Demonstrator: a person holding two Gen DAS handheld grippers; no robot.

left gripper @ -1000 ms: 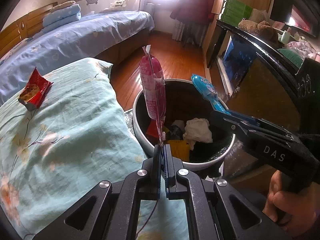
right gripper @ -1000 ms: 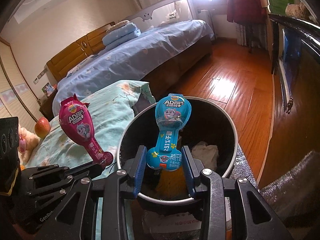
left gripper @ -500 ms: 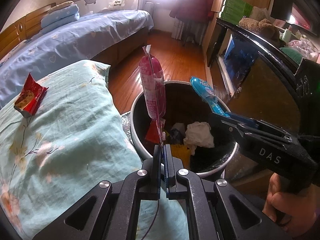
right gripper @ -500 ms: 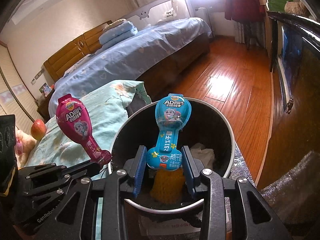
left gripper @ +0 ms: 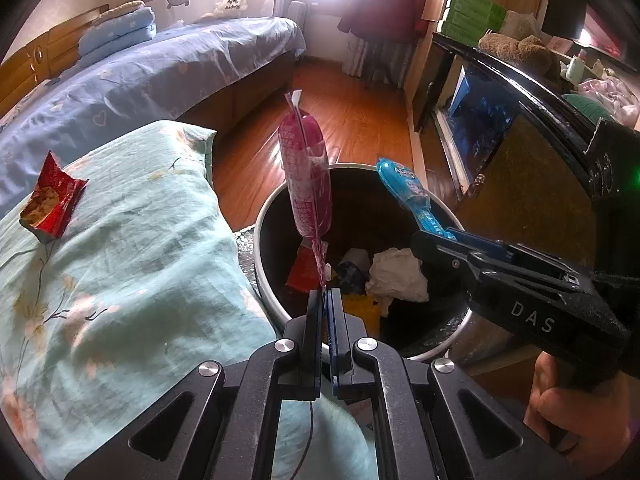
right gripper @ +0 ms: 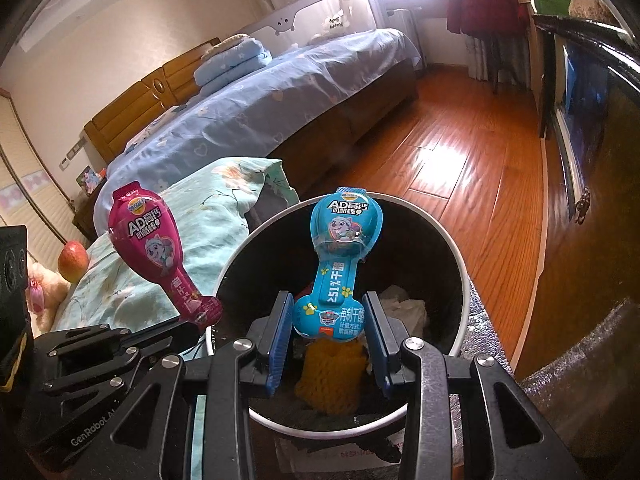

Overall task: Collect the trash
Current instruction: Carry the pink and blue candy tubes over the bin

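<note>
Left wrist view: The left gripper [left gripper: 325, 300] has its jaws pressed together on the thin lower edge of a pink snack pouch [left gripper: 306, 176], which stands upright, edge-on to the camera, over the near left rim of the trash bin [left gripper: 264, 216]. The bin is round, white-rimmed and dark inside; it holds a crumpled white tissue [left gripper: 396, 276], a red wrapper piece [left gripper: 304, 270] and a yellow item [left gripper: 362, 310]. To the right, the right gripper [left gripper: 430, 236] reaches in over the bin's right rim, carrying a blue snack pouch [left gripper: 408, 190] that slants up and to the far left. A hand [left gripper: 576, 412] grips its handle at the near right. On the left, a floral teal quilt [left gripper: 120, 260] lies just beside the bin, and an opened red snack wrapper [left gripper: 52, 200] rests on it, well apart from the bin. A bed with blue sheets [left gripper: 160, 76] stands far left.

Right wrist view: The right gripper [right gripper: 328, 320] has its jaws partly apart and clamped on the wide bottom of the blue snack pouch [right gripper: 340, 256], held upright above the bin's [right gripper: 460, 264] opening. Below it inside lie a yellow mesh item [right gripper: 332, 376] and the white tissue [right gripper: 404, 304]. At left, the left gripper [right gripper: 188, 324] holds the pink snack pouch [right gripper: 154, 248] tilted up to the far left, above the quilt [right gripper: 216, 216] and just outside the bin's left rim. An apple [right gripper: 73, 266] sits on the quilt at far left. A wooden floor [right gripper: 460, 168] lies beyond the bin.
</note>
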